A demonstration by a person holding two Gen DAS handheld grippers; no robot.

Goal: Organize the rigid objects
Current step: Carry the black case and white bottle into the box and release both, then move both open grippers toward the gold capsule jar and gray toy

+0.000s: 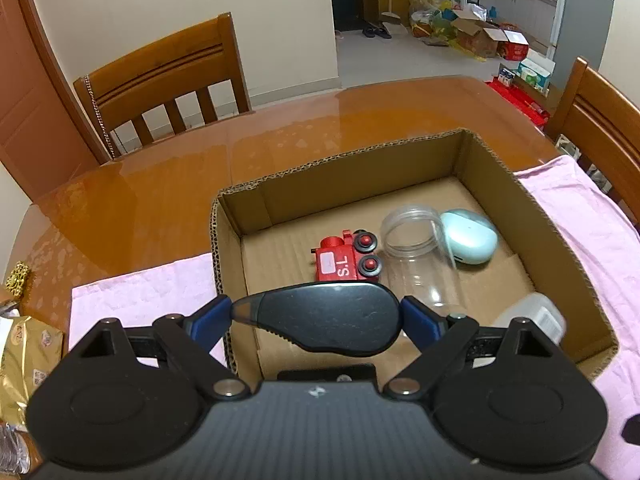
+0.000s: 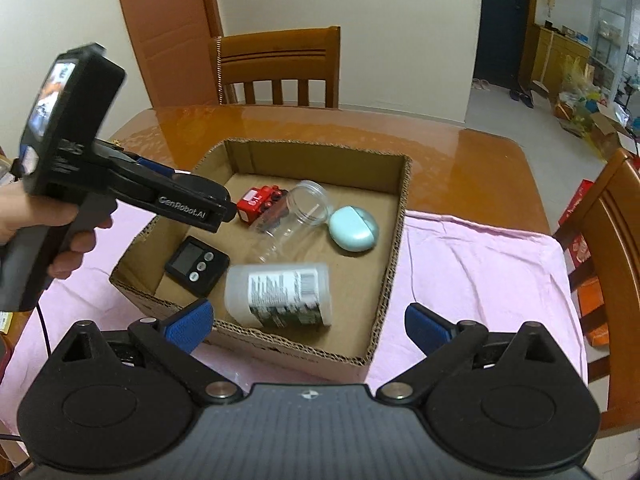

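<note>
Now my left fingers [image 1: 316, 316] clamp a flat, dark, teardrop-shaped object [image 1: 320, 320] over the near-left part of the cardboard box [image 1: 360, 168], which sits on a pink cloth [image 2: 480, 264] on the glossy surface [image 1: 160, 184]. Inside lie a black timer [image 2: 197, 265], a red toy train [image 1: 346, 258], a clear jar [image 1: 420, 256] on its side, a mint case [image 1: 470, 242] and a white labelled bottle [image 2: 280, 294]. My right fingers [image 2: 308, 326] stand wide and empty, above the box's near edge.

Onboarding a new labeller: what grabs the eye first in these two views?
The left hand-held gripper clamps a flat black teardrop-shaped object above the open brown cardboard box. Inside lie a red toy train, a clear plastic jar on its side and a white labelled bottle.
</note>
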